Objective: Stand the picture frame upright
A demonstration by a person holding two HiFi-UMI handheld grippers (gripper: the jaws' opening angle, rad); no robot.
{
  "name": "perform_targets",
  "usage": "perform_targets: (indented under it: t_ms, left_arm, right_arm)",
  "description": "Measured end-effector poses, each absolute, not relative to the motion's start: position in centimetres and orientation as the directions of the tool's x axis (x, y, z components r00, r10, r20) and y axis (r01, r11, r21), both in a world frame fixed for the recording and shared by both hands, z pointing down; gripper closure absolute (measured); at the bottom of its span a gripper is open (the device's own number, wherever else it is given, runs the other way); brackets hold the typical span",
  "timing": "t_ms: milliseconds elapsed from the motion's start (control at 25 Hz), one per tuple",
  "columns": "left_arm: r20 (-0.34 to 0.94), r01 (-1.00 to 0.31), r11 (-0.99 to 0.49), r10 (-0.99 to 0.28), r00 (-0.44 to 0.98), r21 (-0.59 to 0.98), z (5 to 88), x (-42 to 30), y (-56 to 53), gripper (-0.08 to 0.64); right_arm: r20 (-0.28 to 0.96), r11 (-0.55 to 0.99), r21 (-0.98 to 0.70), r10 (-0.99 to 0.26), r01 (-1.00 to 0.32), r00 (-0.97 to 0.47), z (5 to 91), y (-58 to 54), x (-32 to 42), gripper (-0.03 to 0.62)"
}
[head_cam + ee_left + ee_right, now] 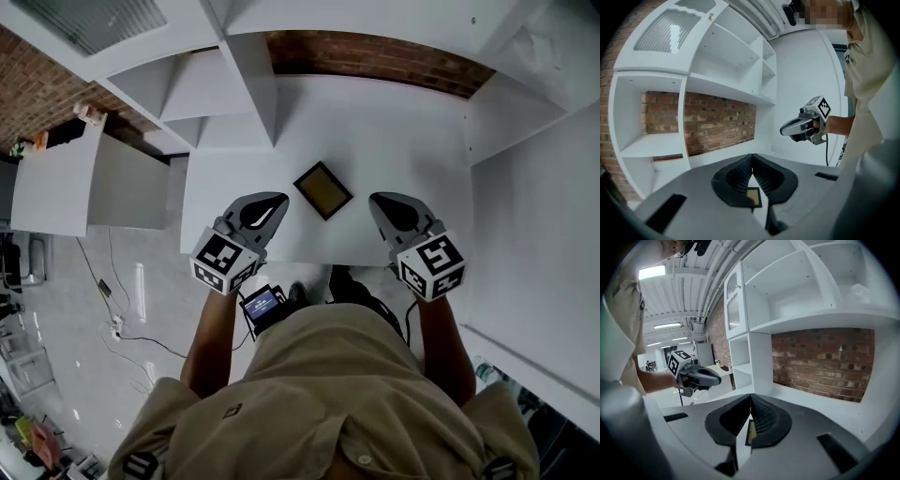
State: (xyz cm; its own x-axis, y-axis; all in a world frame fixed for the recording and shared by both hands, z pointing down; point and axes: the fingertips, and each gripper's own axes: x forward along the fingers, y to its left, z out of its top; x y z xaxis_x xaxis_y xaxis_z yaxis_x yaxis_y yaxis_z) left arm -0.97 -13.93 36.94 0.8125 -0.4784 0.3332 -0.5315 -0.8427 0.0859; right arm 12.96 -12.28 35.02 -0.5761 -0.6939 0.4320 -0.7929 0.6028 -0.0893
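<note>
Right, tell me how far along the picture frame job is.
Done: nothing; the picture frame lies flat on the white desk. In hand: left gripper and right gripper flank it, both shut, empty, not touching. Left: grip it, stand it upright.

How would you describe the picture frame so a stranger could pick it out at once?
Find the white desk in front of the brick wall. Near its front edge, between the left gripper and the right gripper, lies the picture frame, flat and turned cornerwise. Nothing else on that surface is dark-rimmed with a tan centre.
</note>
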Motion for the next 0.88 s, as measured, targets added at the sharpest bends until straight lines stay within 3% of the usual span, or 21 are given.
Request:
perform_targets:
  t_ms: [880]
  left_arm:
    - [0.5,-0.737,-0.569,-0.547,0.671,0.366,57.9,-1.3,-22.8,0.552]
  right_arm:
    - [0.684,0.739,-0.201,-0.364,-0.643,-0.632,56.1,-26.1,9.2,0.568]
